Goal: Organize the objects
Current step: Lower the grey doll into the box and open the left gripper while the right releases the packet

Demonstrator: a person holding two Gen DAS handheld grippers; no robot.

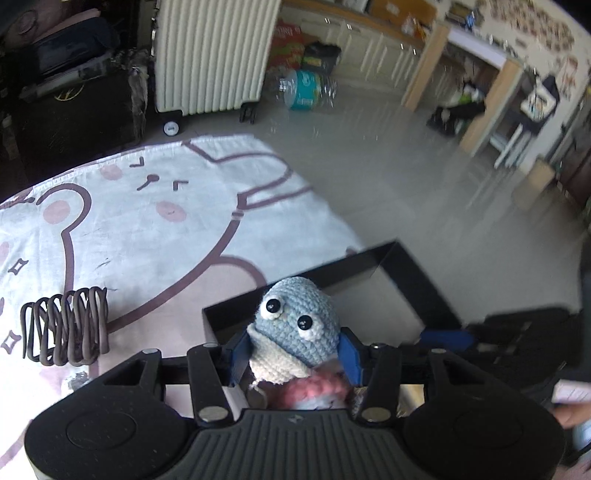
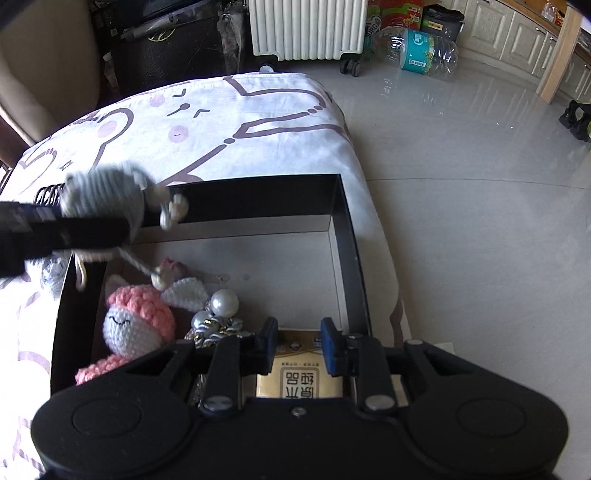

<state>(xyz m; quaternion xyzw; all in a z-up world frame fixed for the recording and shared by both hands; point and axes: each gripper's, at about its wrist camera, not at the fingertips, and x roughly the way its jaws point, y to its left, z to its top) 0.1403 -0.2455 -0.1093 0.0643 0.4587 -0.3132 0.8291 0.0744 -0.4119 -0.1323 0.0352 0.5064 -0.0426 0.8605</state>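
Note:
My left gripper [image 1: 295,343] is shut on a blue crocheted toy [image 1: 295,317] with googly eyes and a cream belly. It holds the toy over the near left side of an open black box [image 1: 406,266]. In the right wrist view the same toy [image 2: 103,195] shows blurred above the box rim [image 2: 347,240]. My right gripper [image 2: 299,338] reaches into the box. Its blue pads [image 2: 267,339] close on the far end of a yellow tissue packet [image 2: 299,380], which fills the gap. A pink crocheted doll [image 2: 136,321] and a pearl ornament [image 2: 221,302] lie in the box.
The box sits on a white cartoon-print cloth [image 1: 147,221], beside its right edge. A dark coiled hair tie [image 1: 66,325] lies on the cloth to the left. On the grey floor beyond stand a white radiator [image 2: 306,26] and a big water bottle [image 2: 417,51].

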